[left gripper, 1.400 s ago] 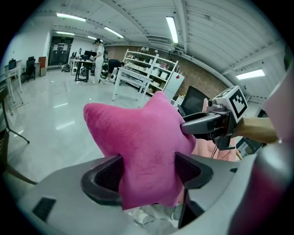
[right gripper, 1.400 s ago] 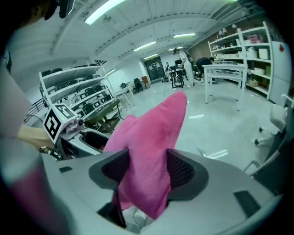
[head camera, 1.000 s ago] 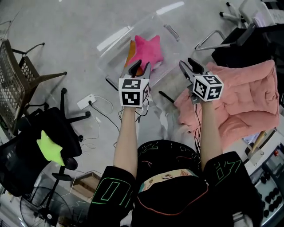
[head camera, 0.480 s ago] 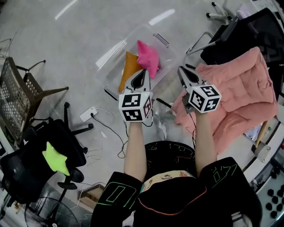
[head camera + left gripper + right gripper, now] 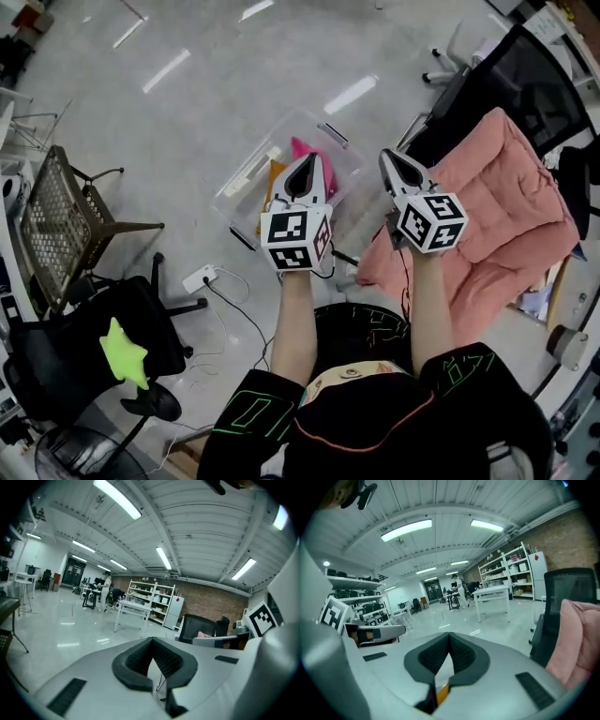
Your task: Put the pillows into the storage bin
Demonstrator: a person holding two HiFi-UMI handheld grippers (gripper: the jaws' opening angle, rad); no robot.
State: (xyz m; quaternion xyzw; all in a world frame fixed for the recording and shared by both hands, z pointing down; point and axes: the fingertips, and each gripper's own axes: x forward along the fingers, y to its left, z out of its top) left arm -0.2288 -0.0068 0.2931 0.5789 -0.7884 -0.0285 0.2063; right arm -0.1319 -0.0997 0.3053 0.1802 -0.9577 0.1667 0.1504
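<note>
A clear storage bin [image 5: 246, 183] stands on the floor ahead, holding a pink star pillow [image 5: 300, 147] and an orange pillow [image 5: 275, 176], both partly hidden behind my left gripper [image 5: 309, 161]. A green star pillow [image 5: 125, 352] lies on a black office chair at the lower left. A large pink cushion [image 5: 497, 202] [image 5: 576, 644] drapes over a chair to the right. My left gripper [image 5: 152, 640] and right gripper [image 5: 386, 155] [image 5: 449, 636] are both shut with nothing in them. They are held high, side by side, and point out across the room.
A metal mesh chair [image 5: 56, 220] stands at the left, the black office chair [image 5: 66, 366] below it. A power strip [image 5: 199, 278] with cables lies on the floor near the bin. A black chair [image 5: 525, 84] is behind the pink cushion. Shelves and white tables [image 5: 136, 606] stand far off.
Both grippers have gone from partly open to shut and have risen. The bin and floor look smaller and farther away as the view pulled back.
</note>
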